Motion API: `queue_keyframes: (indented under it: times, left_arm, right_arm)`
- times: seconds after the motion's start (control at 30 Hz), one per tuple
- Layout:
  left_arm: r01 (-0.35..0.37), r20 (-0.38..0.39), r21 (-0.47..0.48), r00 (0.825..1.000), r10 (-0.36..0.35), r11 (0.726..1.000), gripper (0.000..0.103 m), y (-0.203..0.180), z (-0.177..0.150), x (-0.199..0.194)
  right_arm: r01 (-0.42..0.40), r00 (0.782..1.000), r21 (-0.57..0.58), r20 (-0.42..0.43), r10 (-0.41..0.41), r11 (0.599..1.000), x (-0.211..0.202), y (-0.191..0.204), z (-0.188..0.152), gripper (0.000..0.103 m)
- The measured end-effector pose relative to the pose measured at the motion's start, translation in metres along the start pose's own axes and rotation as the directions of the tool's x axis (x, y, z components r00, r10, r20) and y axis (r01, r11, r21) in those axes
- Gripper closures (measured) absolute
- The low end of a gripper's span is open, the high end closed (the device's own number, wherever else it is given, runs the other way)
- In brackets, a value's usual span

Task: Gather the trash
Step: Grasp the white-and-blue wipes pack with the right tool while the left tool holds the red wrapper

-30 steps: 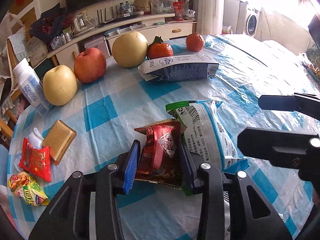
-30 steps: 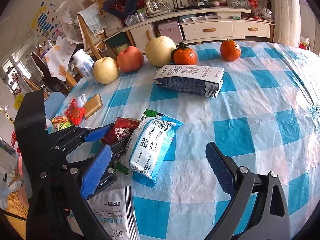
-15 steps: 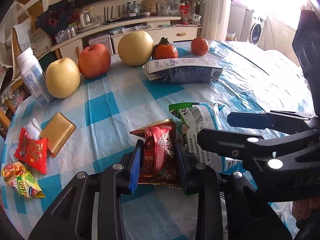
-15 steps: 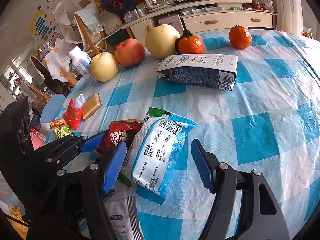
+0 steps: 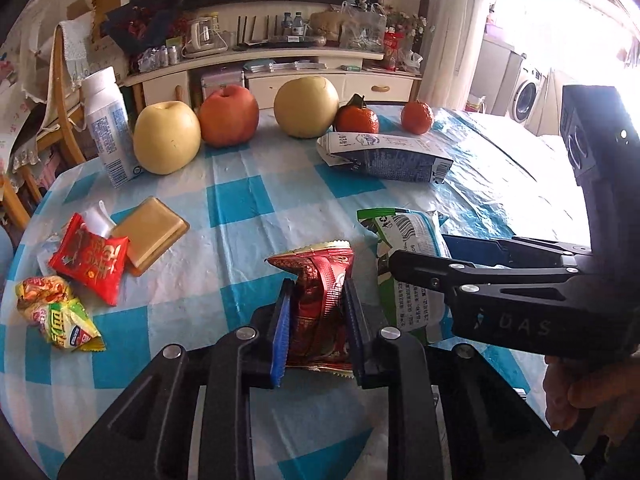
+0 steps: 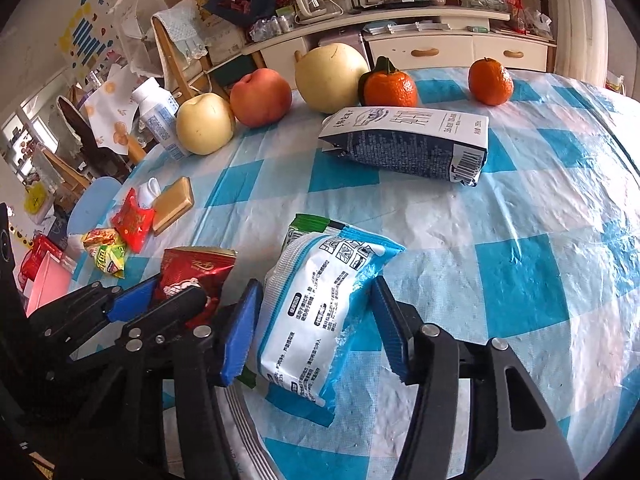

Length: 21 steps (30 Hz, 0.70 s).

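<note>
My left gripper (image 5: 316,320) is shut on a red snack wrapper (image 5: 320,300), crumpled between its blue pads, low over the checked tablecloth. The wrapper also shows in the right wrist view (image 6: 192,276). My right gripper (image 6: 316,332) is open, its two pads either side of a white and blue wet-wipe pack (image 6: 320,300) lying on the table; the pads are close to it but not pressing. That pack shows partly hidden behind the right gripper in the left wrist view (image 5: 408,236). More wrappers lie at the left: a red packet (image 5: 90,258) and a yellow-green one (image 5: 56,316).
A dark milk carton (image 6: 408,144) lies on its side mid-table. Apples, a pear (image 5: 308,106) and two tangerines line the far edge, with a white bottle (image 5: 108,128) and a gold bar (image 5: 154,232) at the left. A white bag (image 6: 240,440) lies under my right gripper.
My left gripper has closed tighter on the red wrapper and crumpled it. My right gripper has moved forward and left so that its pads now straddle the wet-wipe pack, and has narrowed.
</note>
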<state>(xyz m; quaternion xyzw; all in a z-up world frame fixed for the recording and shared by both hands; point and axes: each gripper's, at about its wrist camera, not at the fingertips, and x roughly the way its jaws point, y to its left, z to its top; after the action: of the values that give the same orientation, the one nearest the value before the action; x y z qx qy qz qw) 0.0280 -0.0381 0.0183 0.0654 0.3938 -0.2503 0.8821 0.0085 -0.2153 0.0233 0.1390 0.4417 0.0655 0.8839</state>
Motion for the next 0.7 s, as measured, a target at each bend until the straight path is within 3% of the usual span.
queue_keyframes:
  times: [0.27,0.7]
  left_arm:
    - [-0.013,0.049,-0.081,0.999,0.017,0.997,0.077,0.016,-0.013,-0.031]
    - [-0.048,0.118,-0.251,0.99,0.079,0.967,0.078,0.069,-0.052,-0.077]
  right_arm:
    - [0.017,0.999,-0.067,0.029,-0.015,0.998,-0.003,0.012,-0.003,0.062]
    - [0.005,0.998,-0.099,0.068,0.001,0.995,-0.01,0.019,-0.006,0.068]
